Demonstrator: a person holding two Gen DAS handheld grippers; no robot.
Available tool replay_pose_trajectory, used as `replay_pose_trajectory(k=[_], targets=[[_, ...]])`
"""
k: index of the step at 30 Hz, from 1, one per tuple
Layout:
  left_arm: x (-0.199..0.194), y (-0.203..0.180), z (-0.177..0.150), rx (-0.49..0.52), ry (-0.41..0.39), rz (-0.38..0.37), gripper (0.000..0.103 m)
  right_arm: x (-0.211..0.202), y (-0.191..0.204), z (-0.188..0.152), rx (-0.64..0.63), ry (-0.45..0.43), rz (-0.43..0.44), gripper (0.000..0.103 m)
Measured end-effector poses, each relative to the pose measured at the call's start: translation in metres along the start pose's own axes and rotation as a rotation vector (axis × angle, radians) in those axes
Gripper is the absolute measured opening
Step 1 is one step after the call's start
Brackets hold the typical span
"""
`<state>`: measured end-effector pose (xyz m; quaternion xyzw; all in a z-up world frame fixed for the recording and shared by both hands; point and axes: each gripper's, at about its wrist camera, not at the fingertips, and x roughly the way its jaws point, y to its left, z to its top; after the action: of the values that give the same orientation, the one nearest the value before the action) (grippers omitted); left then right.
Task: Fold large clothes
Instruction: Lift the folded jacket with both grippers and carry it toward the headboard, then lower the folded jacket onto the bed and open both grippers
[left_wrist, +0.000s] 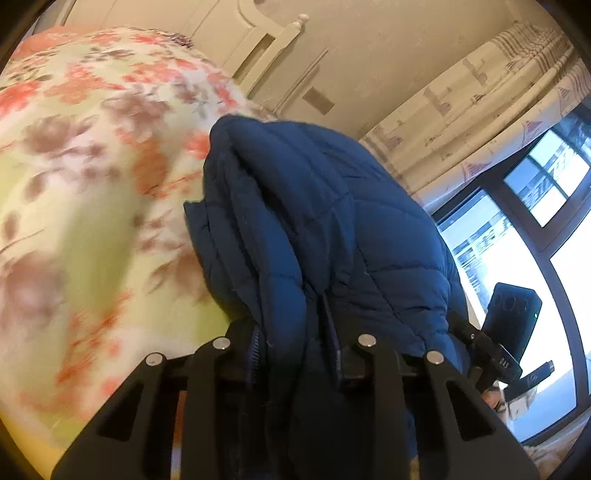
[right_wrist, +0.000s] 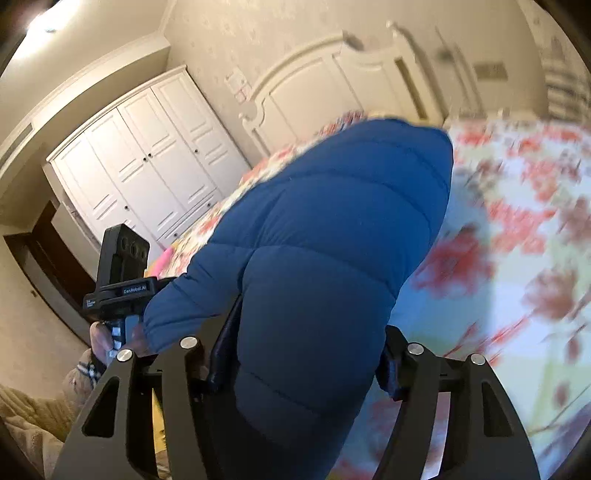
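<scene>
Left wrist view: left gripper clamped on a bunched fold of the blue quilted jacket; jaws pressed in on the fabric, a zipper edge showing by the left finger. The jacket rises from the jaws and drapes to the far side, over the floral bedspread, which is motion-blurred at left. Far right, a curtain and a bright window; the other handheld unit shows at near right, just beside the jacket edge. Right wrist view: right gripper pinching a thick puffy section of the same jacket, fingers set wide by the bulk between them. Garment is held off the bedspread, which lies to its right and beyond it. Far left, a white wardrobe; far centre, a white headboard. The left-hand unit is at near left, its holder's hand partly visible
</scene>
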<state>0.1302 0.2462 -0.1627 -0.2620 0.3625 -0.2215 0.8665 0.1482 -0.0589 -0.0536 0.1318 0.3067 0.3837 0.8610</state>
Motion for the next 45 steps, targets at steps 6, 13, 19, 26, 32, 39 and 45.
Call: replay_pose_trajectory(k=[6, 13, 19, 26, 32, 39, 45], targets=[[0.070, -0.056, 0.072, 0.046, -0.023, -0.077, 0.028, -0.025, -0.056, 0.062, -0.021, -0.108, -0.118, 0.062], [0.182, -0.114, 0.147, 0.025, 0.002, -0.068, 0.028, -0.023, -0.167, 0.111, 0.111, -0.120, -0.194, 0.062], [0.238, -0.107, 0.130, 0.012, 0.037, 0.026, 0.033, -0.008, -0.235, 0.091, 0.283, -0.001, -0.279, 0.073], [0.223, -0.105, 0.123, 0.015, 0.026, 0.069, 0.036, -0.010, -0.129, 0.114, -0.048, -0.126, -0.575, 0.091], [0.177, -0.126, 0.106, 0.083, -0.086, 0.242, 0.067, 0.070, -0.083, 0.083, -0.386, 0.087, -0.717, 0.091], [0.057, -0.206, 0.083, 0.438, -0.502, 0.552, 0.101, -0.002, -0.039, 0.062, -0.355, 0.020, -0.600, 0.091], [-0.013, -0.283, 0.060, 0.548, -0.663, 0.583, 0.101, -0.113, 0.008, 0.074, -0.291, -0.282, -0.580, 0.094]])
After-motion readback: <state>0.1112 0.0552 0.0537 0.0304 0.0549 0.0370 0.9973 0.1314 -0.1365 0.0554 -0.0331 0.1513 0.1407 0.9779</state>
